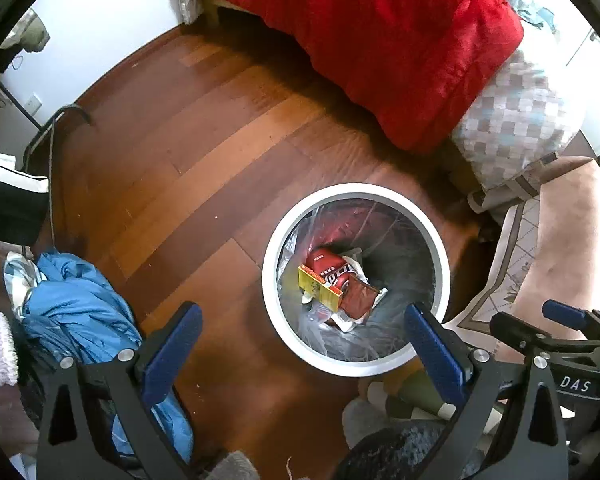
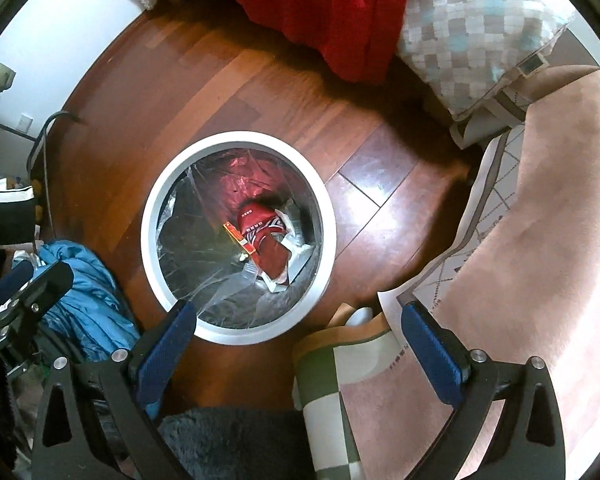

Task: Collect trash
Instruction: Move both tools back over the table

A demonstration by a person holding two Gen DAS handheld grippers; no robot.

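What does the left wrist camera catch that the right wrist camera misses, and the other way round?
Only the left wrist view shows the right gripper, low at its right edge, and the yellow face of the box in the bin. Only the right wrist view shows the left gripper at its left edge and the green-checked mat. Both show the white trash bin holding red wrappers, the blue jacket, the red blanket and the wooden floor. Both grippers are open and empty.
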